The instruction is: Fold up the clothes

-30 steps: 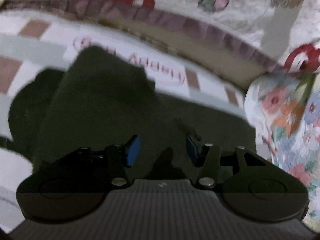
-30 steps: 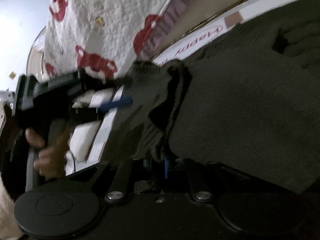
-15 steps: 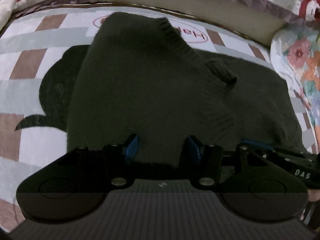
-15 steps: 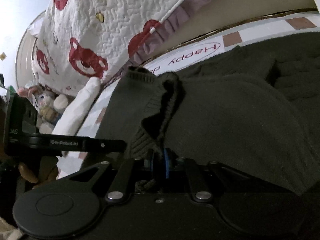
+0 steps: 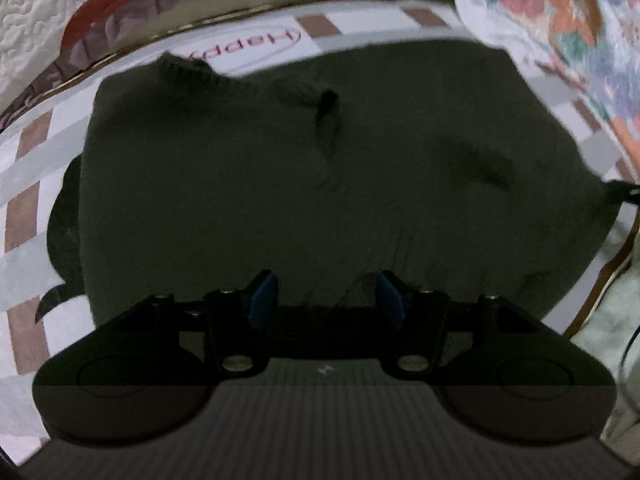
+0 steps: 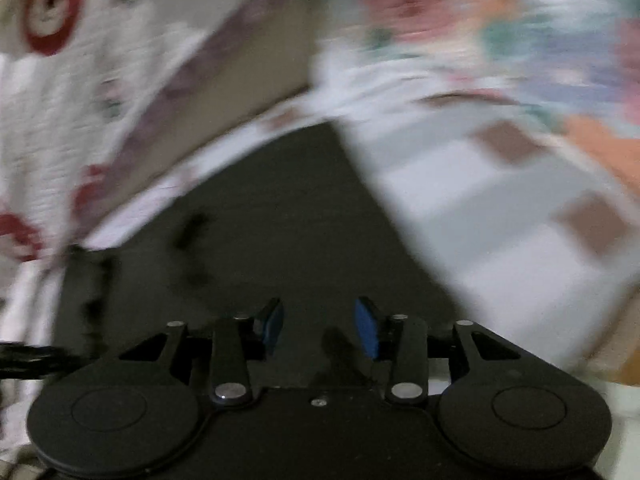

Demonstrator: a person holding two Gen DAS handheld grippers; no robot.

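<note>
**A:** On the checked sheet in front of me lies the dark sweater, spread in a broad folded mound; it fills most of the left wrist view. What crowds it on your side?

**B:** Behind it I see the quilted blanket with red bears and its ruffled purple edge, close to the sweater's far corner. A red oval print on the sheet sits just beyond the knit, partly covered by it. To the right a floral pillow comes near the sweater's right edge.

**A:** And the left gripper?

**B:** Its jaws are opening, blue pads apart, hovering at the sweater's near edge. I see only knit beneath the gap, nothing pinched.

**A:** The right gripper?

**B:** Its jaws are opening too, and nothing sits between the pads. That view is badly smeared. I make out the sweater under the fingers, the sheet on the right, and the blanket on the left. A black object at the left edge I cannot identify.
</note>
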